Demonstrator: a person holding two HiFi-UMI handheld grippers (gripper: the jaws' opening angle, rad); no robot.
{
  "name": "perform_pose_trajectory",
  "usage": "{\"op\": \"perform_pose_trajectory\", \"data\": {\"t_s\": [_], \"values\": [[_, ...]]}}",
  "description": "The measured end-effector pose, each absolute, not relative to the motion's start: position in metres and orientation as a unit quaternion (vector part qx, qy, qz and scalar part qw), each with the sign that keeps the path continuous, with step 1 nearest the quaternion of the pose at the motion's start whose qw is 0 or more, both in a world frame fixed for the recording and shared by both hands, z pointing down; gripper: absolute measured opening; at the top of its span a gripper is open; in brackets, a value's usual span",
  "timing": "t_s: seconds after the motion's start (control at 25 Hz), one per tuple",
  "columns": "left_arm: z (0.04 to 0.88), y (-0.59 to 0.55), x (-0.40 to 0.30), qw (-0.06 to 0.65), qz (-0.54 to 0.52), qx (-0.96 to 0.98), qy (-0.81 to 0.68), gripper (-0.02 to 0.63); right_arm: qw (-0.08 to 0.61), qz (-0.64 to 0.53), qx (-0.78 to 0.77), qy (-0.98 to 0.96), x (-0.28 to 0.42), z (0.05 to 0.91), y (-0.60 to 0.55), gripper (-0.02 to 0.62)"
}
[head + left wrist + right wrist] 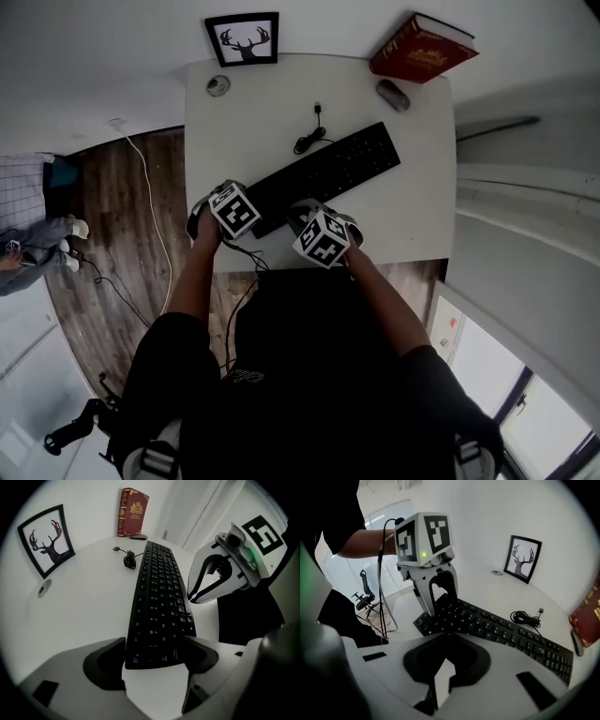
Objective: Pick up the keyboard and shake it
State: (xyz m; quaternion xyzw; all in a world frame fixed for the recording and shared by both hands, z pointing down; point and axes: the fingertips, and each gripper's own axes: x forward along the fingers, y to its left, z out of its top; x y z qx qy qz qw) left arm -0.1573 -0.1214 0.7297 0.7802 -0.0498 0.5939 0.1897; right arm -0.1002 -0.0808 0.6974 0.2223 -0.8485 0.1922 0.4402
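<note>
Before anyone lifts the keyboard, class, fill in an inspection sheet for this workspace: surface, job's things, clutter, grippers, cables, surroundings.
Surface: white table, mostly bare.
Job's things: black keyboard lying diagonally on the table.
Clutter: red book standing at the far right corner; grey mouse beside it; framed deer picture at the far edge; small round disc near the picture.
Grippers: left gripper closed on the keyboard's left end; right gripper shut and empty, tips at the keyboard's front edge.
Cables: keyboard cable coiled behind the keyboard, plug unconnected; black lead hanging from the left gripper.
Surroundings: wood floor with a white cable; office chair.
</note>
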Motion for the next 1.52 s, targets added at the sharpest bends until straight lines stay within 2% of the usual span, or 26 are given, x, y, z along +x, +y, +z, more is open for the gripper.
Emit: {"op": "perform_pose_trajectory", "data": {"t_s": [0.16, 0.36, 0.56, 0.68, 0.84, 0.88, 0.92, 0.96, 1.04, 1.28, 1.52], "values": [[0.723, -0.121, -0.157, 0.159, 0.602, 0.780, -0.069, 0.356, 0.441, 0.195, 0.237, -0.843, -0.097, 0.701, -0.080, 0.023], [0.711, -0.116, -0.152, 0.077, 0.609, 0.780, -0.126, 0.341, 0.416, 0.193, 0.252, -0.852, -0.080, 0.693, -0.081, 0.023], [0.700, -0.109, -0.154, 0.009, 0.624, 0.761, -0.177, 0.342, 0.374, 0.179, 0.269, -0.869, -0.024, 0.675, -0.101, 0.023], [0.697, -0.104, -0.153, -0.016, 0.637, 0.744, -0.202, 0.342, 0.403, 0.145, 0.287, -0.857, 0.041, 0.662, -0.118, 0.023], [0.693, -0.094, -0.152, -0.063, 0.652, 0.717, -0.239, 0.342, 0.486, 0.062, 0.274, -0.828, 0.123, 0.644, -0.137, 0.029], [0.691, -0.092, -0.152, -0.078, 0.652, 0.711, -0.251, 0.342, 0.508, 0.046, 0.258, -0.821, 0.138, 0.643, -0.140, 0.068], [0.687, -0.091, -0.151, -0.091, 0.650, 0.706, -0.264, 0.342, 0.527, 0.033, 0.242, -0.814, 0.151, 0.643, -0.143, 0.162], [0.683, -0.089, -0.150, -0.104, 0.649, 0.701, -0.277, 0.342, 0.542, 0.022, 0.228, -0.808, 0.163, 0.641, -0.147, 0.212], [0.679, -0.084, -0.148, -0.130, 0.647, 0.690, -0.297, 0.342, 0.559, 0.005, 0.213, -0.801, 0.183, 0.636, -0.159, 0.241], [0.675, -0.076, -0.150, -0.202, 0.646, 0.654, -0.337, 0.342, 0.603, -0.082, 0.114, -0.785, 0.196, 0.636, -0.177, 0.253], [0.668, -0.069, -0.145, -0.238, 0.646, 0.628, -0.362, 0.342, 0.631, -0.095, 0.006, -0.770, 0.180, 0.651, -0.187, 0.252]]}}
